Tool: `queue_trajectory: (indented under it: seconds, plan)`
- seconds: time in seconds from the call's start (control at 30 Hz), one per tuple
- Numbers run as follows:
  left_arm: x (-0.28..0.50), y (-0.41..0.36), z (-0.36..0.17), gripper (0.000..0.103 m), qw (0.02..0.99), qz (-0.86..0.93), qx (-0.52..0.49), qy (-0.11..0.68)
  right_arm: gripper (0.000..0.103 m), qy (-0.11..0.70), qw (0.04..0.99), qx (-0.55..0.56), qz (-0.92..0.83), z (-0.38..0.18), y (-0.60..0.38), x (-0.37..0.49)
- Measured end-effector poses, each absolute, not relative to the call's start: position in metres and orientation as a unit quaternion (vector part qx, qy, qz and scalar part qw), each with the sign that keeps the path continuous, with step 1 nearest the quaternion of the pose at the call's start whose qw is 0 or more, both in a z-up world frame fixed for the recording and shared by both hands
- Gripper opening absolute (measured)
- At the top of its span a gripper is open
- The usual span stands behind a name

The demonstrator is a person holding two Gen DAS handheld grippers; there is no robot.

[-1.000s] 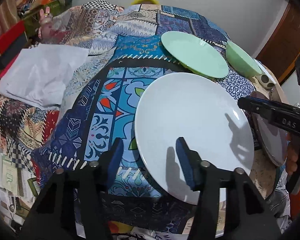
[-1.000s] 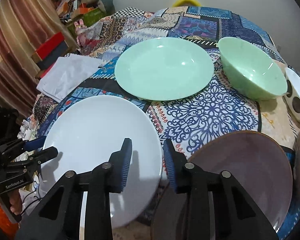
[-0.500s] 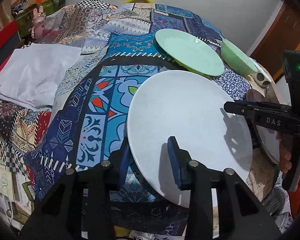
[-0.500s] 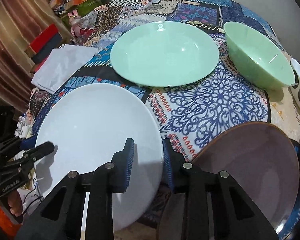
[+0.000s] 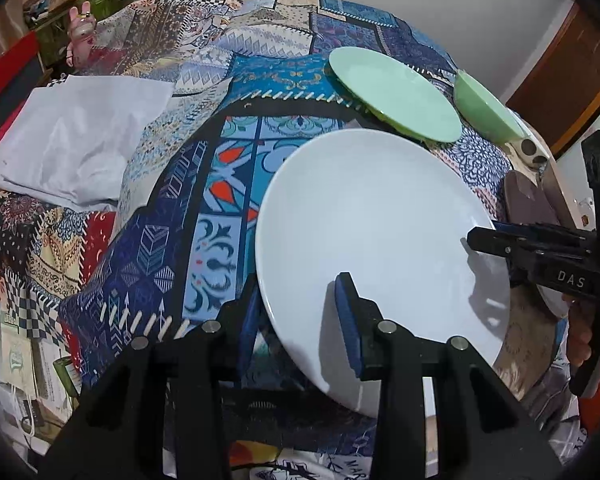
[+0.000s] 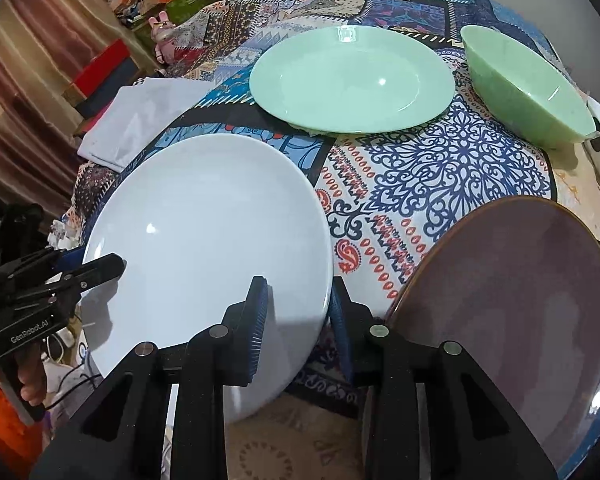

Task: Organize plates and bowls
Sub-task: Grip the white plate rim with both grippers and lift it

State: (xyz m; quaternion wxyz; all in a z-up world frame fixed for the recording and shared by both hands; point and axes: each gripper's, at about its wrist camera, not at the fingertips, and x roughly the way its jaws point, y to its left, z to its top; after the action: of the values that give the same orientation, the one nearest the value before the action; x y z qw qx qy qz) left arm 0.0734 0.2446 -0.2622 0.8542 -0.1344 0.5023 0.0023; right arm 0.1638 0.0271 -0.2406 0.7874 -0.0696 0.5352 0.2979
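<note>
Left wrist view: the left tongs (image 5: pixel 300 320) straddle the near-left rim of the white plate (image 5: pixel 372 220), one pad above and one below, gap narrow, though contact is unclear; the plate lies on the patterned bench (image 5: pixel 204 216).

Right wrist view: the right tongs (image 6: pixel 298 312) straddle its opposite edge, jaws opening; the green plate (image 6: pixel 352 80), green bowl (image 6: pixel 528 88) and brown plate (image 6: pixel 512 304) lie apart; both tongs should seat firmly on the rim and lift level.
</note>
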Motion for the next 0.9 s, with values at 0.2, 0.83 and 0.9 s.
queue_trajectory:
  seconds: [0.2,0.83,0.9]
  plan:
    - [0.073,0.246,-0.263,0.037,0.852,-0.002,-0.144,0.504,0.033,0.530,0.788,-0.078,0.302,-0.243,0.032,0.164]
    - [0.073,0.244,-0.252,0.036,0.863,0.004,-0.130,0.488,0.023,0.510,0.803,-0.058,0.304,-0.232,0.024,0.159]
    - [0.072,0.243,-0.248,0.036,0.866,0.005,-0.126,0.483,0.023,0.504,0.806,-0.056,0.305,-0.229,0.022,0.158]
